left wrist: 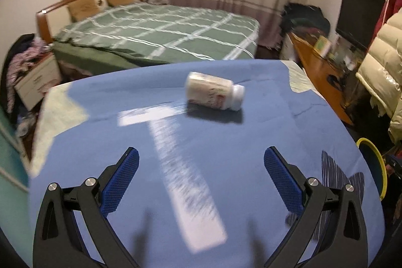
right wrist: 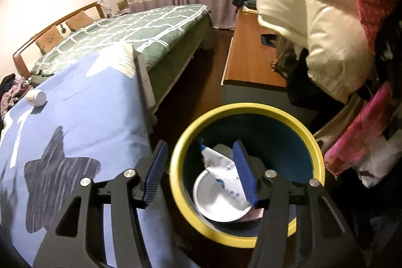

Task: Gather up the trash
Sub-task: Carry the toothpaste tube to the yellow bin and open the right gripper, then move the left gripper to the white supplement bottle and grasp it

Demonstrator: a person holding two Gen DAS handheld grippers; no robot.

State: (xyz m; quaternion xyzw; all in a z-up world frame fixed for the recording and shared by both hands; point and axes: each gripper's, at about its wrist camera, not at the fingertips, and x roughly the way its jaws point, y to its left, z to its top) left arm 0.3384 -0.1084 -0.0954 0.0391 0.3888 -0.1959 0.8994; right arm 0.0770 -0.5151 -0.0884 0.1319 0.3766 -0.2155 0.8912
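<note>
A white pill bottle (left wrist: 214, 91) with a red label lies on its side on the blue bedcover (left wrist: 251, 142); it also shows far left in the right wrist view (right wrist: 37, 97). My left gripper (left wrist: 201, 155) is open and empty, above the cover a little short of the bottle. My right gripper (right wrist: 199, 146) is open and empty over the near rim of a yellow-rimmed dark bin (right wrist: 317, 147). Inside the bin lie a white round lid (right wrist: 216, 200) and a white and blue packet (right wrist: 227, 177). The bin's rim shows at the right edge of the left wrist view (left wrist: 377, 157).
The blue cover carries white bar prints (left wrist: 186, 187) and dark star prints (right wrist: 54, 175). Behind stands a green-checked bed (left wrist: 163, 32). A wooden cabinet (right wrist: 251, 57), a cream puffer jacket (right wrist: 316, 24) and pink fabric (right wrist: 356, 132) crowd the bin's right side.
</note>
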